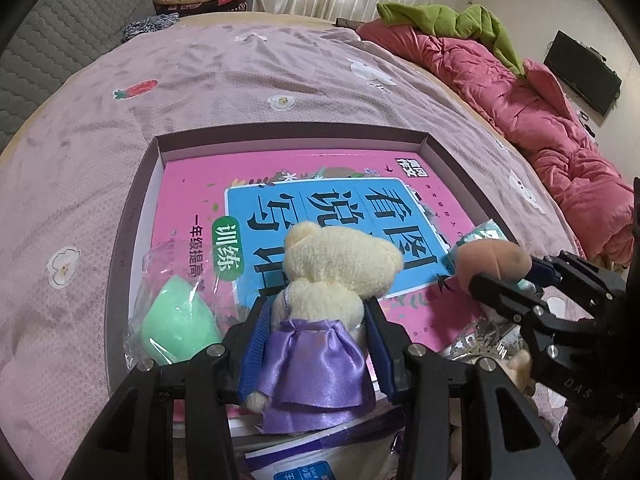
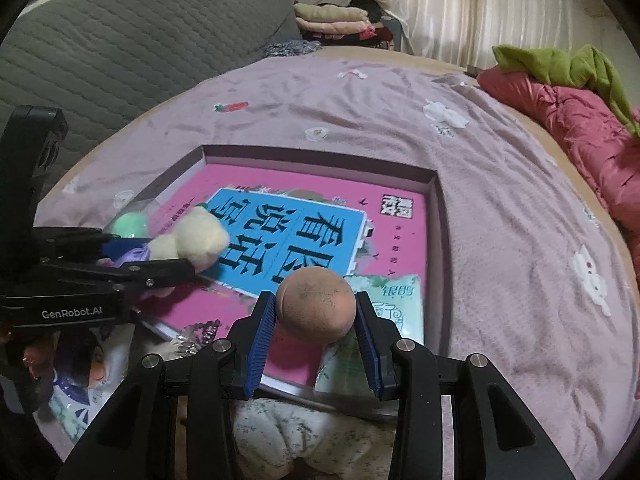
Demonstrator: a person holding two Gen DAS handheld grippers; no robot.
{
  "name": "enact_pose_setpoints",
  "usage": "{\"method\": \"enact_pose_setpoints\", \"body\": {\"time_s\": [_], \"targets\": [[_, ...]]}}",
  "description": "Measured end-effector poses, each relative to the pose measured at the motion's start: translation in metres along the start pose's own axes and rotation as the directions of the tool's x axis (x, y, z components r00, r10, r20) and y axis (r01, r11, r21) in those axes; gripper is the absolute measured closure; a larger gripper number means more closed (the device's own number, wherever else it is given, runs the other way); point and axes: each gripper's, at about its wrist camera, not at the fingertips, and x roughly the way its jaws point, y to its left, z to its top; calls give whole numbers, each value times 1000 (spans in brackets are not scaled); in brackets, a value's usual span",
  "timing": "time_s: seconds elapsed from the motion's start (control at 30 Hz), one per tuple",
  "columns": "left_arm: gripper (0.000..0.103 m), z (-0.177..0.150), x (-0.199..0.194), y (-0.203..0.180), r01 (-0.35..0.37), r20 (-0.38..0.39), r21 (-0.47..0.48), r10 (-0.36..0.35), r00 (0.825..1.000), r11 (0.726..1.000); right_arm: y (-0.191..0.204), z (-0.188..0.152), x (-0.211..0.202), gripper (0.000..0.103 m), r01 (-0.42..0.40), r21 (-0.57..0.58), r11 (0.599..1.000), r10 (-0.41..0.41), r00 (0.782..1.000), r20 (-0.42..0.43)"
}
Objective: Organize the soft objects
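Left gripper (image 1: 316,320), bottom centre of the left wrist view, is clamped on a cream teddy bear (image 1: 336,272) in a purple satin dress; blue pads press both sides of its body and the head sticks out past the fingertips. The bear hangs over a pink book (image 1: 192,192) with a blue title panel, lying in a shallow box (image 1: 132,208) on the pink bedspread (image 1: 240,80). Lower left in the same view, a green sponge (image 1: 176,320) in clear wrap sits inside the box, just beside the left finger.

Right gripper (image 2: 316,320), bottom centre of the right wrist view, holds a brownish egg-shaped sponge (image 2: 316,304) between its blue pads at a mid opening, both pads touching it. The sponge is above the book's lower edge, near a pale green packet (image 2: 400,300) at the box's lower right. Mid left in this view are the other gripper and the bear; in the left wrist view the right gripper shows at mid right with the sponge.

Upper right of both views: a red quilt (image 1: 540,120) with a green garment (image 1: 460,20) on top. Upper left: a grey padded headboard (image 2: 140,32) and folded clothes (image 2: 332,16). Below the right gripper lies floral cloth (image 2: 320,432).
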Motion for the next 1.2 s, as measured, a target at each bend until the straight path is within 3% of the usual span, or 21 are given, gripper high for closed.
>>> {"method": "enact_pose_setpoints", "body": {"time_s": [0.27, 0.53, 1.0, 1.2], "targets": [[56, 0, 1, -1, 1, -7, 4, -1, 1000, 1000, 5, -4, 7, 61, -122, 37, 992, 123, 992, -34], [56, -1, 3, -1, 2, -8, 4, -2, 1000, 1000, 9, -3, 6, 61, -30, -16, 999, 29, 998, -59], [55, -1, 4, 0, 5, -6, 3, -5, 1000, 1000, 5, -3, 1, 61, -42, -5, 999, 41, 997, -67], [54, -1, 4, 0, 10, -3, 9, -10, 1000, 1000, 2, 0, -9, 52, -52, 9, 999, 52, 998, -25]]}}
